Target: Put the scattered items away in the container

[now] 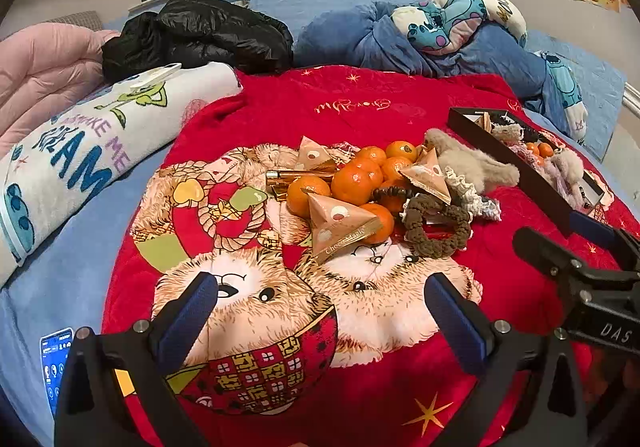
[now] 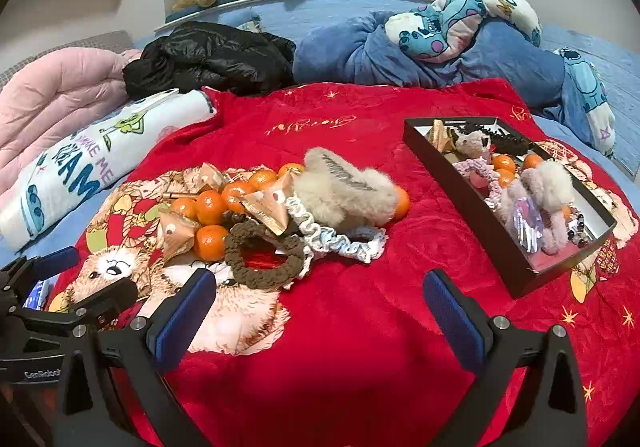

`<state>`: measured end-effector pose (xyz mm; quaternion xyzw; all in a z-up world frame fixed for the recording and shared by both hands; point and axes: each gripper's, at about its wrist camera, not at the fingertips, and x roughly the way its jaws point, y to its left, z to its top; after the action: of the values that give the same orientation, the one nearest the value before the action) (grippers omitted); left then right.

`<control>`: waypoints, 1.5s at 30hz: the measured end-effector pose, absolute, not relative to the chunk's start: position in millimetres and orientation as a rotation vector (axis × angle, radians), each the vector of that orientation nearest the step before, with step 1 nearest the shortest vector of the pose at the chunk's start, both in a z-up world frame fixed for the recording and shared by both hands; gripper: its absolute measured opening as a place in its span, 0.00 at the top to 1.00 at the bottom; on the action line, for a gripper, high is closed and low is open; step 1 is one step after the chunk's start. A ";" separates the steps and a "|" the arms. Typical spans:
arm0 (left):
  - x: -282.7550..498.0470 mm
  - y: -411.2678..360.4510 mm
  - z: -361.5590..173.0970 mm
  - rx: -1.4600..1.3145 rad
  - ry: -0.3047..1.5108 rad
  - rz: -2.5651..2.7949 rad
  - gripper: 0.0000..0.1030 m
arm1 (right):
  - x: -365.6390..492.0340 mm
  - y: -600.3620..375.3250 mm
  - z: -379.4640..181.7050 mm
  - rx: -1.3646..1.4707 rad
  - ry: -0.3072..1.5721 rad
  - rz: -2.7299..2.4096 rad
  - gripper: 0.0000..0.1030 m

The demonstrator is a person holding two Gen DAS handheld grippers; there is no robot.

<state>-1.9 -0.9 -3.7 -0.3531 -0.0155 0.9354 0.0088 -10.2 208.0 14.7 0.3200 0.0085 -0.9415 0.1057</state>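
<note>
1. Step in hand, as I judge it: you are between picks. Your left gripper [image 1: 320, 311] and right gripper [image 2: 320, 307] both hover above the red blanket [image 2: 360, 327], jaws spread wide, nothing between the blue pads.

2. The container [image 2: 472, 207], a shallow dark box, sits at the right of the right wrist view, centre height. It already holds some mandarins, fluffy hair pieces and a bead string, so the job is partly done.

3. The pile left to clear sits left of centre in the right wrist view: mandarins [image 2: 210, 243], pyramid candy packets [image 2: 176, 237], a brown knitted scrunchie [image 2: 260, 267], a white scrunchie [image 2: 340, 241], a fluffy hair clip [image 2: 348, 187].

4. In the left wrist view the same pile lies centre frame, with a ChocoMaple packet [image 1: 340, 225] nearest your left gripper and a gold tube [image 1: 296, 177] behind it.

5. Next move, my guess: the brown scrunchie or the nearest packet. The things overlap and touch, so lifting one may drag a neighbour. Mandarins could roll on the soft cover.

6. Surface: a plush printed blanket over a blue bed, slightly wrinkled, soft underfoot for any grip.

7. Room: black jacket [image 2: 212, 55] upper left of centre, pink quilt [image 2: 52, 99] at far left, plush toys along the top edge, a phone [image 1: 56, 367] at lower left of the left wrist view.
</note>
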 end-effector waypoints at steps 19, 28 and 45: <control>-1.5 -1.3 -3.3 -1.109 -0.035 2.933 0.00 | -10.4 207.1 12.9 0.948 0.010 -2.754 0.00; -2.2 -2.8 -4.3 -1.114 -0.048 2.928 0.00 | -12.1 206.6 10.1 0.963 0.008 -2.751 0.00; -2.8 -3.3 -5.1 -1.118 -0.045 2.934 0.00 | -12.0 202.2 6.7 0.981 0.081 -2.764 0.00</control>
<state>-2.8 -3.3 -5.1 -0.3561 -0.0143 0.9344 0.0009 -12.0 202.2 6.7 0.3325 0.0276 -0.9370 0.1036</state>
